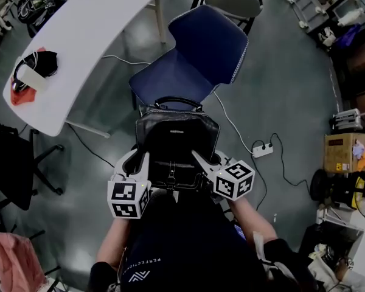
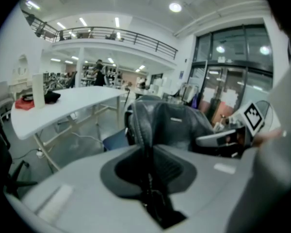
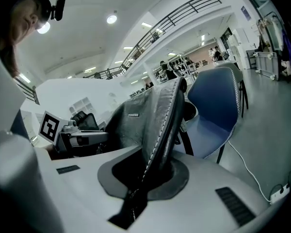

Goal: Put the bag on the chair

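Observation:
A black leather bag (image 1: 177,140) hangs in the air just in front of the blue chair (image 1: 198,56), its handles toward the seat. My left gripper (image 1: 141,163) is shut on the bag's left side seam. My right gripper (image 1: 201,162) is shut on its right side seam. In the left gripper view the bag (image 2: 169,125) stands upright, and its edge runs down between the jaws of the left gripper (image 2: 148,166). In the right gripper view the stitched edge of the bag (image 3: 157,120) is pinched in the right gripper (image 3: 148,171), with the blue chair (image 3: 216,108) beyond it.
A long white table (image 1: 91,32) stands to the left of the chair, with a red and black bundle (image 1: 30,72) on its end. A power strip (image 1: 262,149) and cables lie on the floor to the right. A black office chair (image 1: 15,169) is at the far left. Boxes (image 1: 344,151) stand at the right.

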Demonstrator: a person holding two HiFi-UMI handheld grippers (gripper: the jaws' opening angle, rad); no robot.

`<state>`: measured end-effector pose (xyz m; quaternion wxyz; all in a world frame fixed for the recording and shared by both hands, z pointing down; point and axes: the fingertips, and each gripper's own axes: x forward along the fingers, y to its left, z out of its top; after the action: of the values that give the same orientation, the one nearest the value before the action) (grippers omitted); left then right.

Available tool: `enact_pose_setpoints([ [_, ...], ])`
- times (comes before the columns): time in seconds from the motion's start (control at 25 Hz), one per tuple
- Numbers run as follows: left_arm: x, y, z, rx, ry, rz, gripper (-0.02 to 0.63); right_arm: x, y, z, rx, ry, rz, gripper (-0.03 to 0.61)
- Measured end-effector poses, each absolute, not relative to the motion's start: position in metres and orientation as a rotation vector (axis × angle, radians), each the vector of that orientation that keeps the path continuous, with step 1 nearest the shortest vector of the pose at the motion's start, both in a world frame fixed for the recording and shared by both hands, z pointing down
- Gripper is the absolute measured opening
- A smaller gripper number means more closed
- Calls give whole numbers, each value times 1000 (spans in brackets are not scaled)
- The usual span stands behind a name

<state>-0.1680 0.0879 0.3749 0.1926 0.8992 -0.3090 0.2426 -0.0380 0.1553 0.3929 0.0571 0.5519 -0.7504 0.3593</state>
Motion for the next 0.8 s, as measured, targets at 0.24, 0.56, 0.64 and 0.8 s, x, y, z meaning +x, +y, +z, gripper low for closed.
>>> enact_pose_setpoints([
  [0.24,-152,61,382,2513,-872,675,69,-22,126,399,1657,-2269,1087,18],
  [0.56,-130,17,408,2445,-928,703,68,4,74,428,1574,-2280,1128,20],
  [0.64,-123,7,415,2421,-946,711,67,13,62,434,1538,-2286,1140,20],
  [0.8,-107,-11,431,2372,-975,730,67,31,37,451,1471,-2288,1165,20],
])
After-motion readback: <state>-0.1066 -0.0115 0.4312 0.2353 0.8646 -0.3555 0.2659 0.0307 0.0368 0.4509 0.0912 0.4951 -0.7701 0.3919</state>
